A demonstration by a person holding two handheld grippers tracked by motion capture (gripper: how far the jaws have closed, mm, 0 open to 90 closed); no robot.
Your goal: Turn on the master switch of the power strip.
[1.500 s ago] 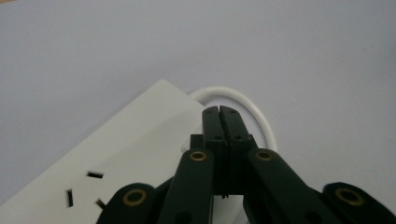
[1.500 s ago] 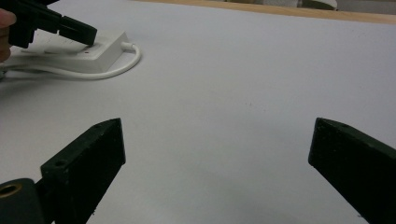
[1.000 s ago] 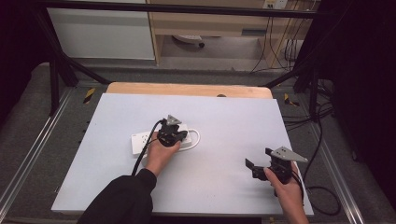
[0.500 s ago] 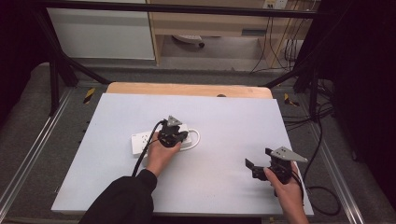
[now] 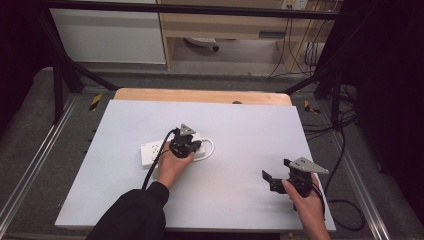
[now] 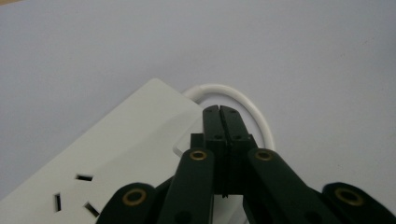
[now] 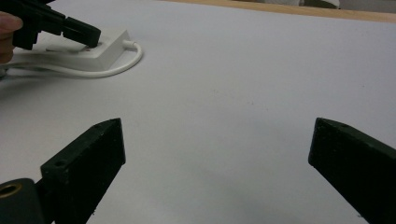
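Observation:
A white power strip (image 5: 150,149) lies on the white table top (image 5: 250,125), left of the middle, and its white cable (image 5: 211,147) loops out of its right end. My left gripper (image 5: 196,146) is shut with nothing between the jaws. In the left gripper view its tips (image 6: 219,111) sit over the cable end of the strip (image 6: 121,154), just before the cable loop (image 6: 254,109); I cannot tell whether they touch it. My right gripper (image 5: 276,170) is held open near the front right, over bare table (image 7: 217,128), with the strip (image 7: 105,46) far off.
A wooden strip (image 5: 200,95) runs along the table's far edge. Metal rails (image 5: 30,165) flank both sides, and black cables (image 5: 345,165) hang off the right. Cabinets (image 5: 110,35) stand beyond the table.

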